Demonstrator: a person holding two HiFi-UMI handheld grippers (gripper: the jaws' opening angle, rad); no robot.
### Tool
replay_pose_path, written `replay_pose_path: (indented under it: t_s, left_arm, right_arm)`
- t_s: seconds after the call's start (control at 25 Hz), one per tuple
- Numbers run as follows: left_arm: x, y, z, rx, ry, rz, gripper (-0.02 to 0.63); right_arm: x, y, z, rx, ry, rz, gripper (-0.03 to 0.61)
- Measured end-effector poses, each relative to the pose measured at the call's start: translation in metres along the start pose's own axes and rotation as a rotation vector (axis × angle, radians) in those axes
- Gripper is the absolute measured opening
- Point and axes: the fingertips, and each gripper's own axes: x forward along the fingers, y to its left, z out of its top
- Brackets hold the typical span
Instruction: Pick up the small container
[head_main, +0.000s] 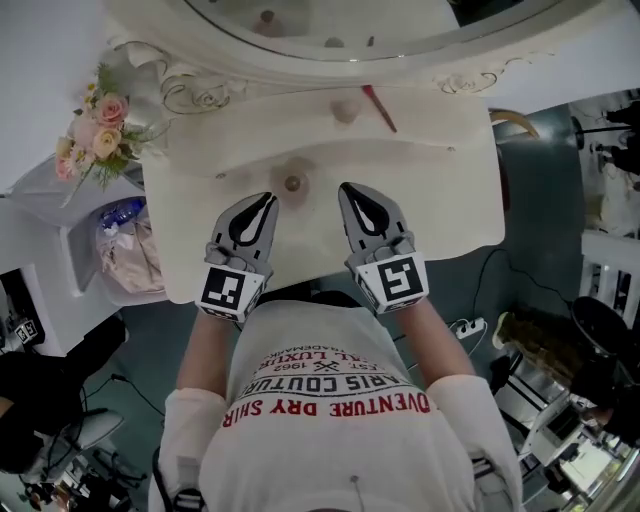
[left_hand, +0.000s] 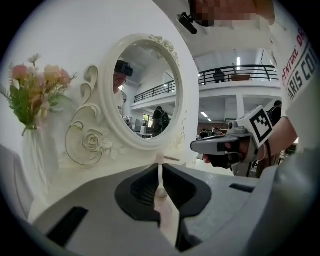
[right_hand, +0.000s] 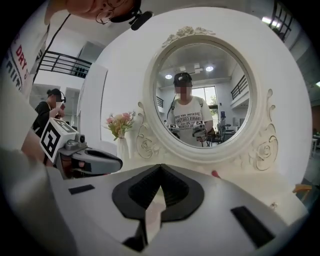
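Note:
A small round pinkish container (head_main: 346, 110) stands on the cream vanity table (head_main: 450, 200), near the mirror's base, with a red stick (head_main: 380, 108) lying just right of it. A small brown knob-like thing (head_main: 292, 184) sits nearer me, between the two gripper tips. My left gripper (head_main: 268, 197) is over the table's front part, shut and empty. The left gripper view shows the left gripper (left_hand: 160, 167) with the knob-like thing (left_hand: 161, 191) seen through the slit between its fingers. My right gripper (head_main: 348, 188) is beside it, also shut with nothing held, and its tips meet in the right gripper view (right_hand: 160, 166).
An oval mirror (head_main: 370, 30) in an ornate white frame rises behind the table. A vase of pink flowers (head_main: 100, 130) stands at the left corner. Left of the table a bin holds plastic bags (head_main: 130, 250). A power strip (head_main: 465, 327) and cables lie on the floor at the right.

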Motion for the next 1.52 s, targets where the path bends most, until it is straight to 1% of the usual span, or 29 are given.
replay_pose_path:
  t_s: [0.12, 0.16, 0.24, 0.28, 0.48, 0.52, 0.72, 0.8, 0.92, 1.0, 1.08, 1.16, 1.32, 1.52]
  left_arm:
    - [0.013, 0.007, -0.02, -0.024, 0.023, -0.012, 0.011]
    - [0.017, 0.007, -0.025, -0.032, 0.025, -0.017, 0.033]
    - [0.026, 0.006, -0.031, -0.031, 0.031, -0.027, 0.136]
    - [0.03, 0.005, -0.034, -0.023, 0.04, -0.028, 0.172]
    - [0.053, 0.002, -0.061, -0.004, 0.111, -0.027, 0.244]
    - [0.057, 0.002, -0.066, 0.0, 0.123, -0.022, 0.25]
    - [0.074, 0.004, -0.08, -0.017, 0.161, 0.022, 0.25]
    - [0.079, 0.005, -0.085, 0.004, 0.173, 0.049, 0.25]
    - [0.083, 0.006, -0.09, 0.053, 0.169, 0.074, 0.23]
    - [0.085, 0.006, -0.094, 0.051, 0.173, 0.093, 0.218]
    - [0.087, 0.006, -0.096, 0.046, 0.169, 0.114, 0.198]
    - [0.089, 0.006, -0.097, 0.047, 0.154, 0.134, 0.157]
    - [0.09, 0.007, -0.095, 0.071, 0.114, 0.153, 0.152]
    - [0.09, 0.007, -0.095, 0.051, 0.12, 0.157, 0.149]
  right_arm:
    - [0.018, -0.006, -0.005, 0.0, 0.003, 0.024, -0.002]
    - [0.023, -0.007, -0.007, 0.002, 0.007, 0.033, -0.002]
    - [0.032, -0.01, -0.013, 0.002, 0.014, 0.053, -0.002]
    - [0.036, -0.011, -0.016, 0.001, 0.017, 0.064, -0.002]
    - [0.053, -0.013, -0.027, -0.004, 0.014, 0.126, -0.002]
    - [0.056, -0.015, -0.03, -0.004, 0.02, 0.135, -0.002]
    - [0.062, -0.023, -0.047, -0.006, 0.066, 0.186, -0.002]
    - [0.064, -0.027, -0.052, -0.003, 0.078, 0.198, -0.002]
    - [0.066, -0.034, -0.058, 0.003, 0.088, 0.209, -0.002]
    - [0.067, -0.037, -0.061, 0.003, 0.094, 0.217, -0.002]
    - [0.068, -0.041, -0.064, 0.002, 0.1, 0.223, -0.002]
    - [0.068, -0.044, -0.065, 0.001, 0.101, 0.227, -0.002]
    - [0.066, -0.046, -0.066, -0.005, 0.105, 0.236, -0.002]
    - [0.062, -0.049, -0.068, -0.003, 0.114, 0.234, -0.002]
